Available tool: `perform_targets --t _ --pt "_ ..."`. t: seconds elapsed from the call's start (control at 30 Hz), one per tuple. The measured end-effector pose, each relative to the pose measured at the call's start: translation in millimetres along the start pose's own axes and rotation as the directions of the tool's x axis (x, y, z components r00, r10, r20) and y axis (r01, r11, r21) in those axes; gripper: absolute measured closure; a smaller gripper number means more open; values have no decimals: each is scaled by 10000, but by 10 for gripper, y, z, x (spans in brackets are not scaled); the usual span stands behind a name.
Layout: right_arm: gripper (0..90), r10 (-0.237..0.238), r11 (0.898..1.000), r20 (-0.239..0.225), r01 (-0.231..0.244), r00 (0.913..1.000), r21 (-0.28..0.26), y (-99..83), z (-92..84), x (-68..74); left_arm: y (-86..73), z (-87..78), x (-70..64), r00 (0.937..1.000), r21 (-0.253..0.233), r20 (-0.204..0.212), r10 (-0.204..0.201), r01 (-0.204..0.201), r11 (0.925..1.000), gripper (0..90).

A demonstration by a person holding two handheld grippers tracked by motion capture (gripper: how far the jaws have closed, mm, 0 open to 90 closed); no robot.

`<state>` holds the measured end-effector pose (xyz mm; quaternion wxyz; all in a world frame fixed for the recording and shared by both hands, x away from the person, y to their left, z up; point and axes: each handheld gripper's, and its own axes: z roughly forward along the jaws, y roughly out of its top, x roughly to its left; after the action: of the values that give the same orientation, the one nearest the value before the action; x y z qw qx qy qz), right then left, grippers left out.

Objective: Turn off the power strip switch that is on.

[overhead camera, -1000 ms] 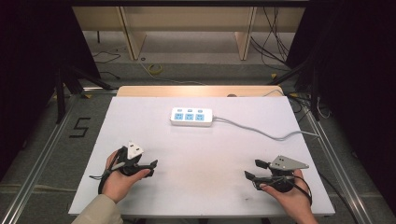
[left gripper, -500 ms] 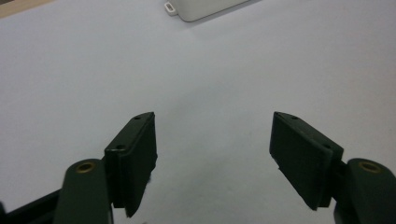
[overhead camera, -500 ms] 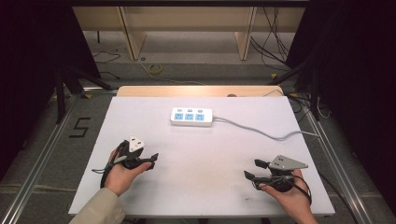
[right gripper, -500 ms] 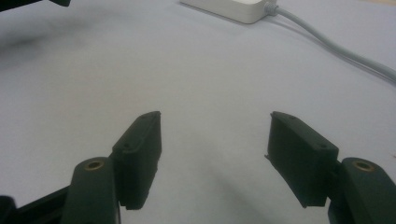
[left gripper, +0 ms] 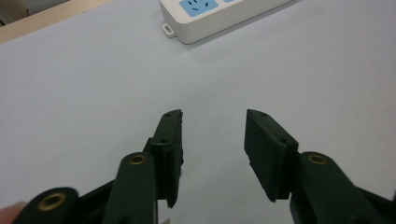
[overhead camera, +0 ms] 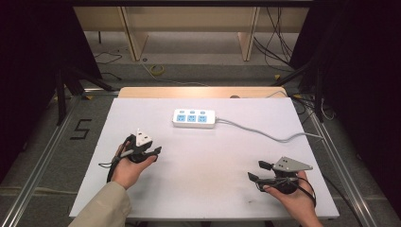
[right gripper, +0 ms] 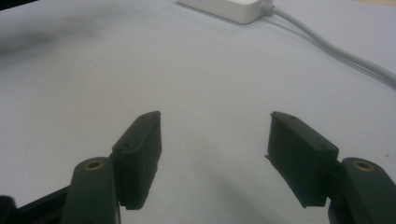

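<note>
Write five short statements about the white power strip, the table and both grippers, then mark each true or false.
1. The white power strip with blue sockets lies on the white table. True.
2. The left gripper clamps the strip. False: nothing sits between its jaws, which have just been closing.
3. The right gripper is open. True.
4. The strip's grey cable runs toward the left gripper. False: it trails to the table's right edge.
5. A plug sits in a socket. False: the sockets are free.
</note>
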<state>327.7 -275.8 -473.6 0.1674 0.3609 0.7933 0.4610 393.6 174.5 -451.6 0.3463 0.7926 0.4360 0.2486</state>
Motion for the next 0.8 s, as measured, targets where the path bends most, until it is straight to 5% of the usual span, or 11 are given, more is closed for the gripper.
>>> perform_targets --t 0.5,0.8 --pt "359 -66 10000 21 66 10000 -3 4 2 -6 120 99 49 10000 47 -53 75 -75 10000 885" --pt "358 -86 10000 40 86 10000 11 4 4 -10 215 175 76 9998 46 -143 172 -171 9998 896"
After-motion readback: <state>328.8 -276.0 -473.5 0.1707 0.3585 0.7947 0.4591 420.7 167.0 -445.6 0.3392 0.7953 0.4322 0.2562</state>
